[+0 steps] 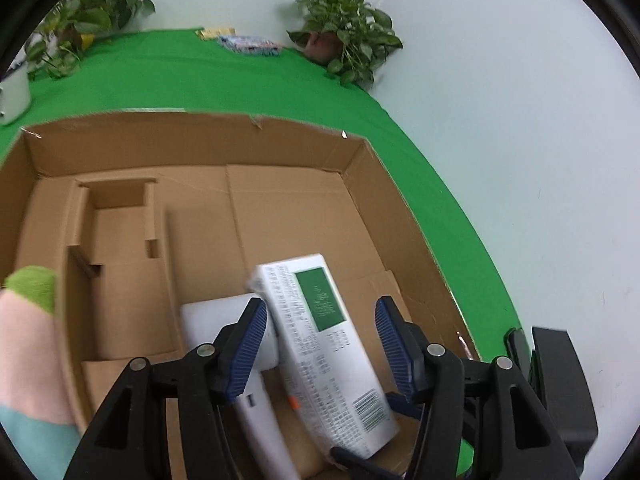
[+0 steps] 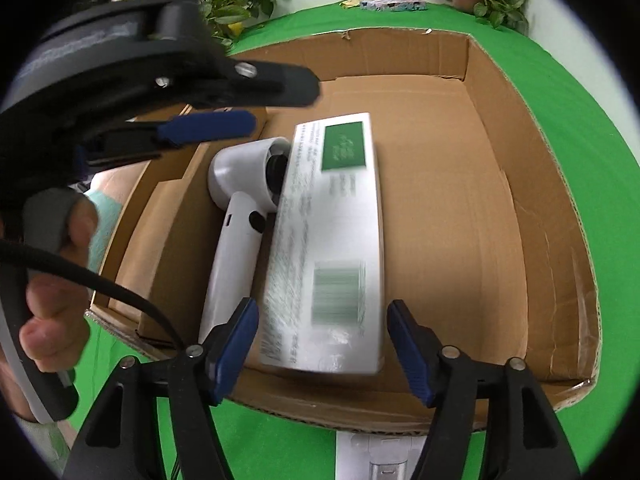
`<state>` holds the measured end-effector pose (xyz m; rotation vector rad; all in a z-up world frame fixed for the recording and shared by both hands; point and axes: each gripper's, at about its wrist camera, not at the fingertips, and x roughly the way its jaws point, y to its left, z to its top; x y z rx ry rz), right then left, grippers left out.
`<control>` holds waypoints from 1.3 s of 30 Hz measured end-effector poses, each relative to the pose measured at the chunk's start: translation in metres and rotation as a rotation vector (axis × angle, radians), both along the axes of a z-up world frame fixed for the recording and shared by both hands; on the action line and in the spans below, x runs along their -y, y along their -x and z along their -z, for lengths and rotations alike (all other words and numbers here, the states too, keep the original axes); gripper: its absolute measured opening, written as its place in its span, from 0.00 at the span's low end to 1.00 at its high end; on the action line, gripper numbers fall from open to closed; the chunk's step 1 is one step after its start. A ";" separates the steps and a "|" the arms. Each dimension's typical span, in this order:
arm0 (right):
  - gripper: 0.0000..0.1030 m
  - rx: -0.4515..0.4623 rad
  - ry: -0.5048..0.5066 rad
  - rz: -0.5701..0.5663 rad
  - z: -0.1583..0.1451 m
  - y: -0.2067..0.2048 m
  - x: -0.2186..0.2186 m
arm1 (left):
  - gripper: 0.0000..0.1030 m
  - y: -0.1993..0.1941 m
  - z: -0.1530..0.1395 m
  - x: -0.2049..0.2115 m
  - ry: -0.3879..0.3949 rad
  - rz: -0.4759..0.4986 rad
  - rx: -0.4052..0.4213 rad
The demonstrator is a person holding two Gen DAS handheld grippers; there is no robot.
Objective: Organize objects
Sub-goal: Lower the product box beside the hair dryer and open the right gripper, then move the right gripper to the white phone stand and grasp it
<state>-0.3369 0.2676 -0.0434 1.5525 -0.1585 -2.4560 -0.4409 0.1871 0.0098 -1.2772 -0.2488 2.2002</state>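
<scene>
An open cardboard box [image 1: 304, 148] [image 2: 552, 216] stands on a green cloth. Inside lie a white handheld device with a round head [image 1: 220, 324] [image 2: 236, 216] and a long white carton with a green label and barcode [image 1: 324, 344] [image 2: 332, 240], resting partly on the device. My left gripper [image 1: 320, 340] is open above the carton, fingers on either side and apart from it. My right gripper [image 2: 322, 344] is open at the carton's near end, not touching. The left gripper [image 2: 208, 124] also shows in the right wrist view, above the box's left part.
A cardboard insert with cut-outs [image 1: 116, 240] fills the box's left side. Potted plants [image 1: 344, 24] [image 1: 88, 12] and a flat colourful packet [image 1: 248, 44] stand at the cloth's far edge by the wall. A white object [image 2: 380, 456] lies before the box.
</scene>
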 end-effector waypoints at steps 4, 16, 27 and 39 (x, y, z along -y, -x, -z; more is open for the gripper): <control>0.64 0.018 0.033 0.008 -0.003 0.002 -0.004 | 0.54 -0.016 -0.005 0.024 0.007 -0.036 -0.041; 0.61 0.042 -0.014 -0.008 0.001 0.005 0.012 | 0.54 -0.067 -0.016 0.066 0.059 -0.083 -0.137; 0.72 -0.054 0.037 0.075 -0.030 -0.016 -0.014 | 0.71 -0.136 -0.036 0.082 0.205 -0.242 -0.383; 0.83 -0.512 -0.107 0.048 -0.053 -0.138 -0.025 | 0.99 -0.237 -0.045 0.111 0.198 -0.433 -0.540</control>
